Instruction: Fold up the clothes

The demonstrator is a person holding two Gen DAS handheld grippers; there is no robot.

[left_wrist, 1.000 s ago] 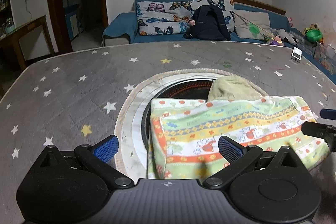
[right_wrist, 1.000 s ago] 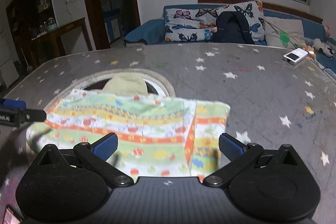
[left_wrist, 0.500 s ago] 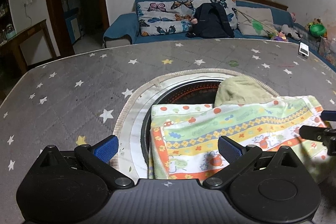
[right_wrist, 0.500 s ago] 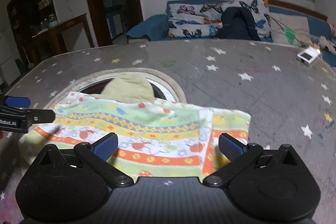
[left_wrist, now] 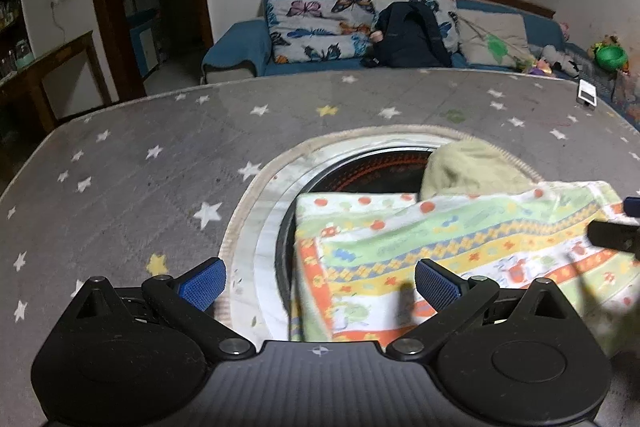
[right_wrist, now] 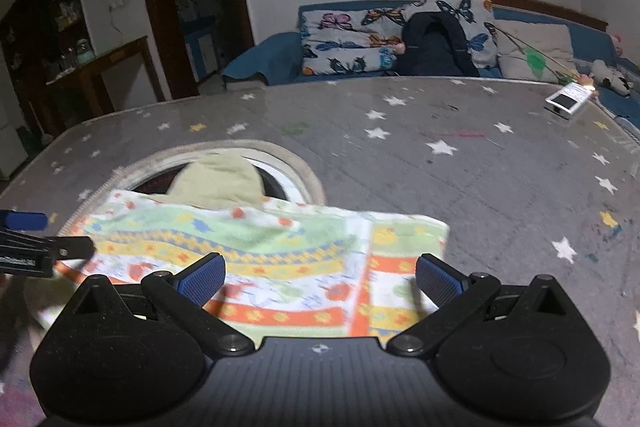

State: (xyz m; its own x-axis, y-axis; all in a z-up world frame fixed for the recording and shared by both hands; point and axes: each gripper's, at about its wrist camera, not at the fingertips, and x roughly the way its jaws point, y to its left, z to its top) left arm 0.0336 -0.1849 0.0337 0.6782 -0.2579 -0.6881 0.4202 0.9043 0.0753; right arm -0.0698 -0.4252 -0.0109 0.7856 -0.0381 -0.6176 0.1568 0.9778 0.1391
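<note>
While both grippers hang low over the star-patterned grey table cover (left_wrist: 168,147), the folded patterned cloth (left_wrist: 460,259) lies flat on it, partly covering a round opening (left_wrist: 360,163) ringed by a pale border. The cloth carries bands of green, yellow and orange with small red fruit prints; in the right wrist view (right_wrist: 280,251) its right edge shows an orange stripe running front to back. Behind it, a plain pale-green garment (left_wrist: 468,167) bulges up out of the opening, touching the far edge of the cloth.

The left gripper (left_wrist: 320,281) stands with its 2 blue-padded fingers spread wide and nothing between them; its left pad sits over the pale ring, its right pad over the cloth's near-left part. The right gripper (right_wrist: 320,277) is likewise spread wide and holds nothing, both pads above the near edge of the cloth. Each gripper's tip pokes into the other's view at the frame edge.

A small white box (right_wrist: 568,101) rests near the table's far right corner. Beyond the table, a blue sofa (left_wrist: 240,47) holds butterfly-print pillows (left_wrist: 316,35) and a dark backpack (left_wrist: 412,35).
</note>
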